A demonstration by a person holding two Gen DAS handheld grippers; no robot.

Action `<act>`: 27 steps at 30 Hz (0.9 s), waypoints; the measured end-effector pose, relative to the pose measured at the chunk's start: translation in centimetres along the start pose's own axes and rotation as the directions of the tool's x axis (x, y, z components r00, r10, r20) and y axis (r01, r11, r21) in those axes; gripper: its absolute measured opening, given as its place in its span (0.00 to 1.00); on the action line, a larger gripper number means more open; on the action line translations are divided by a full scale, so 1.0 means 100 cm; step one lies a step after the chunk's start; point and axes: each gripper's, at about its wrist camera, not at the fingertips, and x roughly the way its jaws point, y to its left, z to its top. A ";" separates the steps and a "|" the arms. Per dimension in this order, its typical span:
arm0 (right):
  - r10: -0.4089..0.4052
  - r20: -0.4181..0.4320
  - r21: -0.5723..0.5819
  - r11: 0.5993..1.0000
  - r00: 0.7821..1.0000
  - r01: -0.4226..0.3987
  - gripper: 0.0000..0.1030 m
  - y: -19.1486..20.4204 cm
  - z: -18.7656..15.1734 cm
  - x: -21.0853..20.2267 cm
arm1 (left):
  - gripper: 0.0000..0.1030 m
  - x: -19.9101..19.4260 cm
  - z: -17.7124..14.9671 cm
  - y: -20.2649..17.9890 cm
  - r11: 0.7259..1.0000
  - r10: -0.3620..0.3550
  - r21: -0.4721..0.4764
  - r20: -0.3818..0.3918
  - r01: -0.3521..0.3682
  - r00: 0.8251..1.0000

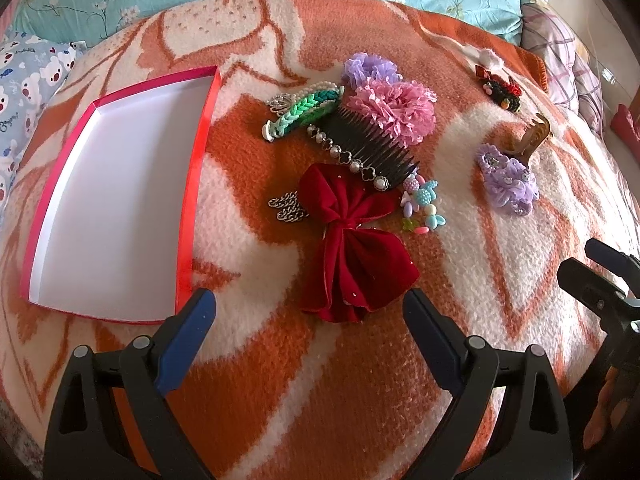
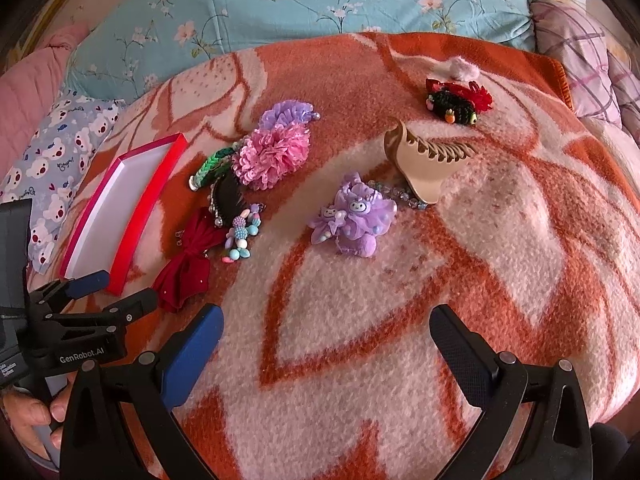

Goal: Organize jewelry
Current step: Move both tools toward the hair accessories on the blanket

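A red box lid with a white inside lies bare on the orange and cream blanket, at the left. Beside it sits a heap of hair pieces: a dark red velvet bow, a black comb, a pink flower, a green braided band. Further right lie a purple frilly clip and a beige claw clip. My left gripper hovers open just short of the bow, holding nothing. My right gripper stands open over bare blanket below the purple clip.
A black and red knitted clip lies at the far right of the blanket. Floral turquoise bedding and pillows border the back. Each gripper shows at the edge of the other's view, and a hand holds the left one.
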 end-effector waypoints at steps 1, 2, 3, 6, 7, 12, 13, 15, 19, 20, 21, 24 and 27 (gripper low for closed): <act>0.000 0.001 -0.001 1.000 1.000 0.000 1.00 0.000 0.001 0.000 | 0.93 0.000 0.000 0.000 1.000 0.000 0.000 0.000 0.000 1.000; 0.000 0.006 -0.003 1.000 1.000 0.001 1.00 -0.001 0.000 0.000 | 0.93 0.000 0.000 0.000 1.000 0.001 0.001 0.001 -0.001 1.000; -0.002 0.011 -0.003 1.000 1.000 0.002 1.00 0.000 0.001 0.000 | 0.93 0.000 0.000 0.000 1.000 0.002 0.001 0.000 -0.002 1.000; -0.002 0.027 -0.005 1.000 1.000 0.002 1.00 -0.002 0.001 0.000 | 0.93 0.001 0.001 -0.001 1.000 0.002 0.003 -0.001 -0.002 1.000; -0.002 0.026 -0.006 1.000 1.000 0.002 1.00 -0.002 0.001 0.000 | 0.93 0.001 0.002 -0.001 1.000 0.002 0.003 -0.002 -0.002 1.000; 0.007 -0.005 0.003 1.000 1.000 -0.007 1.00 -0.004 0.002 0.003 | 0.93 0.003 0.003 -0.001 1.000 -0.003 0.000 -0.004 0.003 1.000; 0.008 -0.017 0.007 1.000 1.000 -0.008 1.00 -0.004 0.003 0.004 | 0.93 0.003 0.003 -0.001 1.000 -0.006 0.001 -0.004 0.006 1.000; 0.010 -0.013 0.008 1.000 1.000 -0.010 1.00 -0.005 0.004 0.005 | 0.93 0.005 0.004 -0.001 1.000 -0.017 -0.002 -0.007 0.017 1.000; 0.026 -0.003 0.028 0.999 1.000 -0.026 1.00 -0.013 0.010 0.009 | 0.93 0.009 0.009 0.001 0.998 -0.058 -0.011 -0.015 0.057 0.998; 0.027 -0.002 0.034 0.999 1.000 -0.027 0.99 -0.015 0.012 0.011 | 0.93 0.010 0.011 0.001 0.998 -0.064 -0.014 -0.017 0.063 0.998; 0.048 -0.005 0.050 0.998 0.999 -0.048 0.99 -0.016 0.014 0.012 | 0.93 0.011 0.013 0.002 0.997 -0.071 -0.016 -0.018 0.070 0.997; 0.090 -0.006 0.081 0.993 0.996 -0.089 0.99 -0.021 0.018 0.016 | 0.93 0.017 0.017 0.002 0.994 -0.103 -0.023 -0.029 0.103 0.994; 0.102 0.001 0.081 0.992 0.995 -0.102 0.98 -0.021 0.023 0.023 | 0.93 0.027 0.022 0.000 0.992 -0.127 -0.028 -0.049 0.126 0.991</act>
